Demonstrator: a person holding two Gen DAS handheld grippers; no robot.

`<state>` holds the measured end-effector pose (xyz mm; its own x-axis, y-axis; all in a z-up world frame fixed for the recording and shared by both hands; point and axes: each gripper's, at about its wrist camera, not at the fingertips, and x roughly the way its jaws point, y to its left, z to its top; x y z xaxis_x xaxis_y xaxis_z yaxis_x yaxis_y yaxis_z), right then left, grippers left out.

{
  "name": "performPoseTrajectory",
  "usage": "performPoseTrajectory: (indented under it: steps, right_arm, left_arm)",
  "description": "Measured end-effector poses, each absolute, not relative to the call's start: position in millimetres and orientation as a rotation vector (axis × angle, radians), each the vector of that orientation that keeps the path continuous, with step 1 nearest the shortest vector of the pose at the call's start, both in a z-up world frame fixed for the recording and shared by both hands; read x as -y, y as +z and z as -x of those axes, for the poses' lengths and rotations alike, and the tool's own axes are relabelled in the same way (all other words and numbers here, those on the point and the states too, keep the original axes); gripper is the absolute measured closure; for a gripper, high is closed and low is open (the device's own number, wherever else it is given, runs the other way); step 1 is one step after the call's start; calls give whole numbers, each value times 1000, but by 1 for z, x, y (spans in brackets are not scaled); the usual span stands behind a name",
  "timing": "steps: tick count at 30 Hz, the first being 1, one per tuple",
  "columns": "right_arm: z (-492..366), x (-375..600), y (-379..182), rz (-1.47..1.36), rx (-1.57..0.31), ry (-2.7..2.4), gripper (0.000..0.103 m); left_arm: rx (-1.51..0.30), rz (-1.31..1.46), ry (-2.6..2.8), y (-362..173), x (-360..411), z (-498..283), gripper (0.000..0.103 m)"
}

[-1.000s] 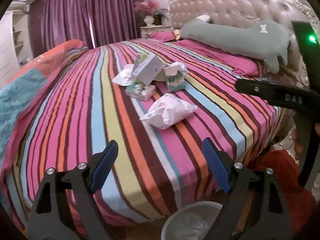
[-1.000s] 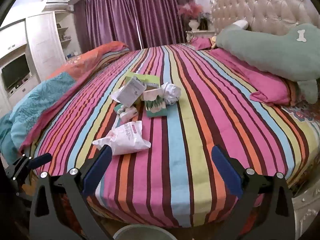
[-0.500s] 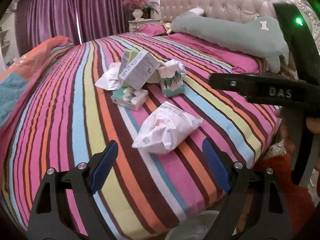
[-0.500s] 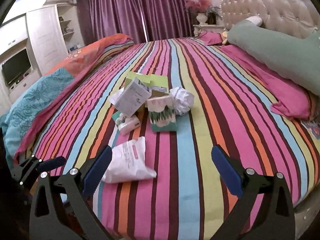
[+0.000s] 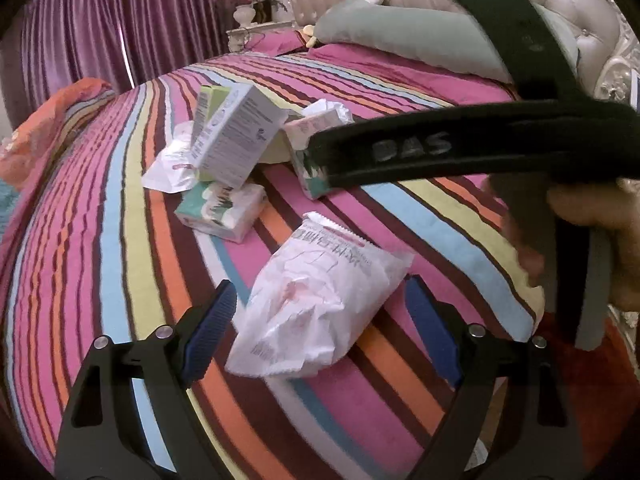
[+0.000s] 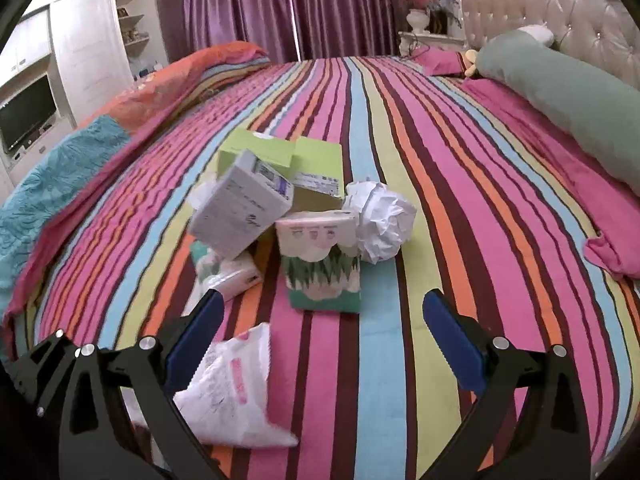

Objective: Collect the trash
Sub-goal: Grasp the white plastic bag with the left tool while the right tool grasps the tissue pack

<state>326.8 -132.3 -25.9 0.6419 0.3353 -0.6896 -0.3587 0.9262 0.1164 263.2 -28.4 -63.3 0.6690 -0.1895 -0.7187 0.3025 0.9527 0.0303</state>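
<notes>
Trash lies in a heap on the striped bedspread [image 5: 100, 240]. A crumpled white plastic wrapper [image 5: 320, 300] lies nearest, between the open jaws of my left gripper [image 5: 322, 332], untouched. It also shows in the right wrist view [image 6: 232, 392], low left. Behind it are a white carton [image 5: 236, 132], a green tissue pack [image 5: 220, 212], a second tissue pack [image 6: 320, 264] and a paper ball [image 6: 380, 220]. My right gripper [image 6: 320, 340] is open and empty, just short of the second tissue pack. Its body crosses the left wrist view [image 5: 460, 148].
A green box [image 6: 288, 164] stands behind the carton. A long green pillow [image 6: 568, 100] and a pink pillow [image 6: 608, 208] lie at the right by the tufted headboard [image 6: 560, 12]. An orange and teal blanket [image 6: 80, 140] lies at the left. Purple curtains hang behind.
Both grippers have moved forward over the bed toward the heap. The wrapper now sits between the left jaws. The bin below the bed edge has left both views.
</notes>
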Motion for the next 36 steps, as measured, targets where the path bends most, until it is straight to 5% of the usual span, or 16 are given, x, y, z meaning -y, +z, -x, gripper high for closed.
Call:
performPoseTrajectory:
  steps: [18,28,36]
  right_arm:
    - [-380,115,-55,28,-883,388,11]
    - [-378,136,-57,-39,-885,345,53]
    - [-362,157,-51,-82,-881,342,55]
  left_arm:
    - [-824,-139,-290,-83,37,-304,19]
    - [-848,-84,-269,-84,40,-298,37]
    - [-818,-11,-203,-71,24,-273,39]
